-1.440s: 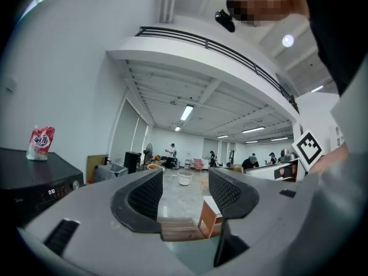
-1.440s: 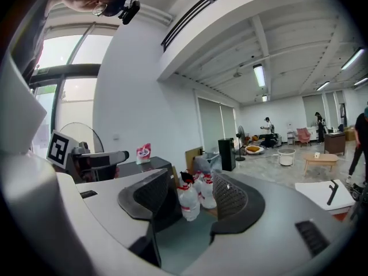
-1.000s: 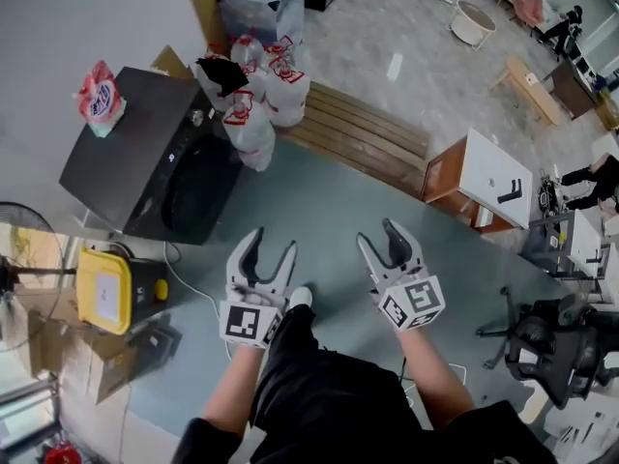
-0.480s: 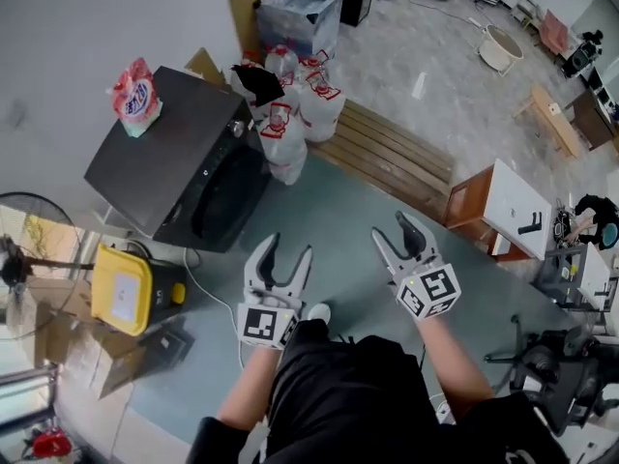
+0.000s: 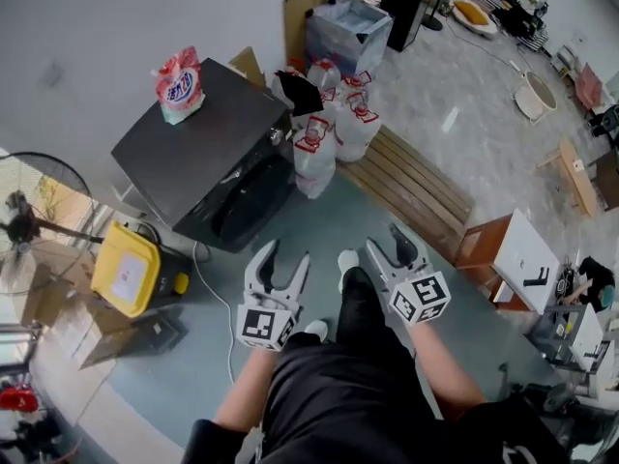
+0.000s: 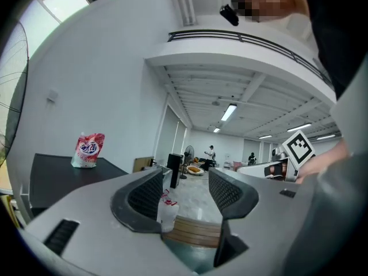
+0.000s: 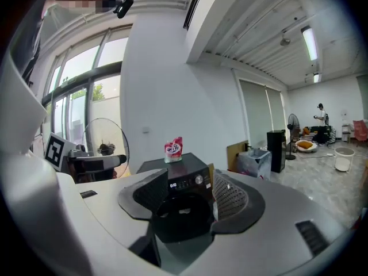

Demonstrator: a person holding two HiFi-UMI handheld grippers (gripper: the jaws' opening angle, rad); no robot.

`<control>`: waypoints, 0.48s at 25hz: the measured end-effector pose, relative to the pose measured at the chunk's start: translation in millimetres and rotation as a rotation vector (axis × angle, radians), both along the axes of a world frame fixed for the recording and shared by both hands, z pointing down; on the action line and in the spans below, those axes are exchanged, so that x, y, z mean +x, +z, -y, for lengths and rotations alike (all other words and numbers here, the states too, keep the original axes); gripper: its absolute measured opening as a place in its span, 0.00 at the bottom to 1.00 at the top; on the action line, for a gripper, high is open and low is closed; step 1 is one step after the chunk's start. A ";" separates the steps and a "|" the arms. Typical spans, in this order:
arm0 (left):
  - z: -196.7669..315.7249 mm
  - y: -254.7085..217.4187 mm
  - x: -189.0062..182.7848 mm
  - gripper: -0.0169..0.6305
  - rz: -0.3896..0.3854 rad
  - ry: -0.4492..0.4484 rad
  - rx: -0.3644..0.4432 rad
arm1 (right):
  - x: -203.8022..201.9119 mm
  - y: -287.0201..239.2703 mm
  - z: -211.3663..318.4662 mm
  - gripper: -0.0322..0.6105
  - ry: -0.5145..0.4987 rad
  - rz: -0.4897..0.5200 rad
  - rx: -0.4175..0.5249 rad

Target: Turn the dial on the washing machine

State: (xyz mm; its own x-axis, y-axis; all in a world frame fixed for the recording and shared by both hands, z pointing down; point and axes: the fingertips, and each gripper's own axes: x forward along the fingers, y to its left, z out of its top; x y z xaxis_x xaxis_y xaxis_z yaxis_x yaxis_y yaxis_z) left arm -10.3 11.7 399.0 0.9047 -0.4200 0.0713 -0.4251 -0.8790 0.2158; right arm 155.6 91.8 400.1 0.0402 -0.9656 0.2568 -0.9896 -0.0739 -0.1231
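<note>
The person has walked closer to the black front-loading washing machine (image 5: 198, 153). Over the last second it has slid from the upper-left of the head view toward the middle and grown larger. One leg is now swung forward between the two hands.

In the right gripper view the small silver dial (image 7: 199, 179) sits on the machine's control strip above the round door, toward the end nearest the white tied plastic bags (image 5: 334, 129) that lean against the machine's side. A red-and-white detergent pouch (image 5: 180, 85) stands on the machine's top, near its back edge.

The left tongs (image 5: 286, 259) and right tongs (image 5: 387, 247) are both spread wide with nothing between them. They are held in front of the machine and well apart from it. The right tongs look straight at the machine's front, while the left look past its side toward the bags.

This reads as the approach, with the dial untouched. The gap to the machine has to close further, and the right tongs seem better lined up to take the dial.
</note>
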 end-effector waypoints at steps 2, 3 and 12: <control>15.3 4.6 -0.7 0.38 0.013 -0.044 -0.004 | 3.1 4.3 24.8 0.39 -0.047 0.005 0.003; 23.2 7.1 0.3 0.38 0.021 -0.066 -0.008 | 5.3 6.1 37.8 0.39 -0.072 0.006 0.005; 103.4 16.6 39.4 0.38 0.032 -0.288 -0.033 | 35.6 31.3 154.4 0.39 -0.325 0.036 -0.038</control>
State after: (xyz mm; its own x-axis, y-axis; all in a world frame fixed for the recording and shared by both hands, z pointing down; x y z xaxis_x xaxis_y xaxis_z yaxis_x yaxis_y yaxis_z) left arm 29.1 -91.8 415.6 0.7455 -0.6563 0.1161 -0.6633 -0.7138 0.2248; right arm 191.3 -62.6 431.4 -0.2788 -0.9161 0.2881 -0.9571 0.2403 -0.1621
